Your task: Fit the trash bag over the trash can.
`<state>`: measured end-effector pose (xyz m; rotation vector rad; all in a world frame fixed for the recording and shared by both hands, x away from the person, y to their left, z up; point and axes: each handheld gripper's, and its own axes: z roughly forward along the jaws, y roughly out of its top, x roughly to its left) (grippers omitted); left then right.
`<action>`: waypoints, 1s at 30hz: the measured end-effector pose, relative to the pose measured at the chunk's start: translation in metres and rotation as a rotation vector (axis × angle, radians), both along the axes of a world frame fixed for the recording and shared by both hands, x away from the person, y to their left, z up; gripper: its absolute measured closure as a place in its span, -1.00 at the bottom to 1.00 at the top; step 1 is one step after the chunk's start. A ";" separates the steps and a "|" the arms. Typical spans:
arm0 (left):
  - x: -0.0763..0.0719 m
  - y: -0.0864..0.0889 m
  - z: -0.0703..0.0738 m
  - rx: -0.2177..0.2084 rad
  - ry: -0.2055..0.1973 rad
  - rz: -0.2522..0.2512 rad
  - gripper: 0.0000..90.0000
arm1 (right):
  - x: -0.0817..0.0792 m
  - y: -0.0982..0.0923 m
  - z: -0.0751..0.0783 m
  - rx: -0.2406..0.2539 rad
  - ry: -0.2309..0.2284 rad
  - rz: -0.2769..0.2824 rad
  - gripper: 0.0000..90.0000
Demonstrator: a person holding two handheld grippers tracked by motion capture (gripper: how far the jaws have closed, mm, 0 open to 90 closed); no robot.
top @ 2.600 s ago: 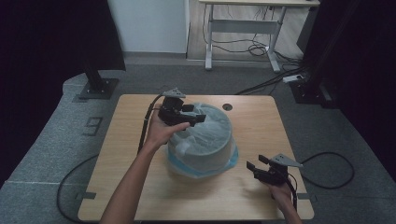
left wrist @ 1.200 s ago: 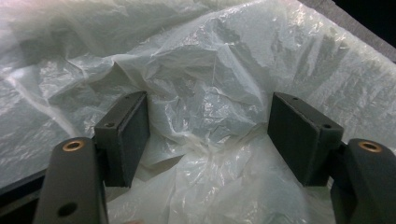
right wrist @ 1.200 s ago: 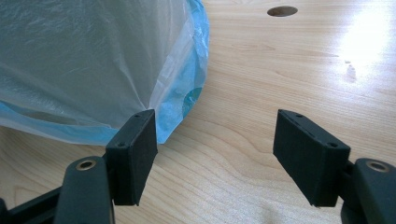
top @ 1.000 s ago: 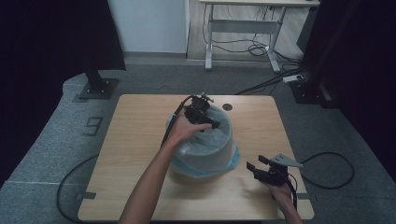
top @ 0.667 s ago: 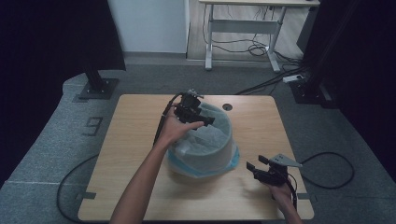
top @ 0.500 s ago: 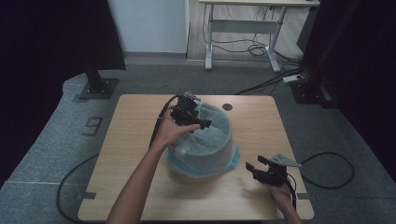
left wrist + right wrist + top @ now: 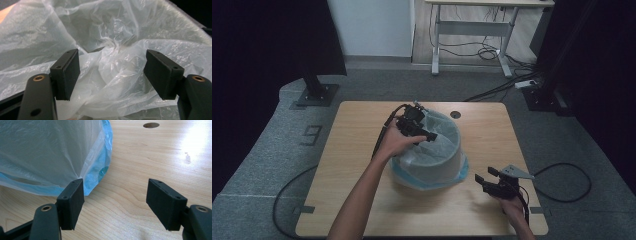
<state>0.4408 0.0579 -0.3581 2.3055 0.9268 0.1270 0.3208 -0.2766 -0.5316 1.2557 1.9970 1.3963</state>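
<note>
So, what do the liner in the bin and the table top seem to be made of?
The bag liner looks like thin translucent plastic film: it is crinkled, glossy and lets light through, with a blue hem at the bottom. The table top looks like pale wood or wood-look laminate: grain lines and a soft sheen; which of the two I cannot tell.

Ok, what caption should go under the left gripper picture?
Open left gripper poised over the crinkled clear plastic bag lining the bin.

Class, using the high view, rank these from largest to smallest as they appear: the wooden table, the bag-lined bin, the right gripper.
1. wooden table
2. bag-lined bin
3. right gripper, clearly the smallest of the three.
</note>
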 end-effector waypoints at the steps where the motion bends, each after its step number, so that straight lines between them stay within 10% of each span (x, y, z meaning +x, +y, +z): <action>1: 0.000 -0.001 -0.001 0.005 0.005 0.000 -0.35 | 0.000 0.000 0.000 0.000 0.000 0.000 -0.34; 7: 0.000 -0.001 -0.004 0.026 0.020 -0.006 -0.35 | 0.000 0.000 0.000 0.000 0.001 0.001 -0.34; 15: -0.003 0.023 0.011 -0.046 -0.033 0.035 -0.34 | 0.000 -0.001 0.000 0.003 0.001 -0.003 -0.34; 30: 0.007 0.034 -0.002 0.036 0.026 0.091 -0.31 | 0.001 -0.001 -0.002 -0.003 0.008 0.000 -0.34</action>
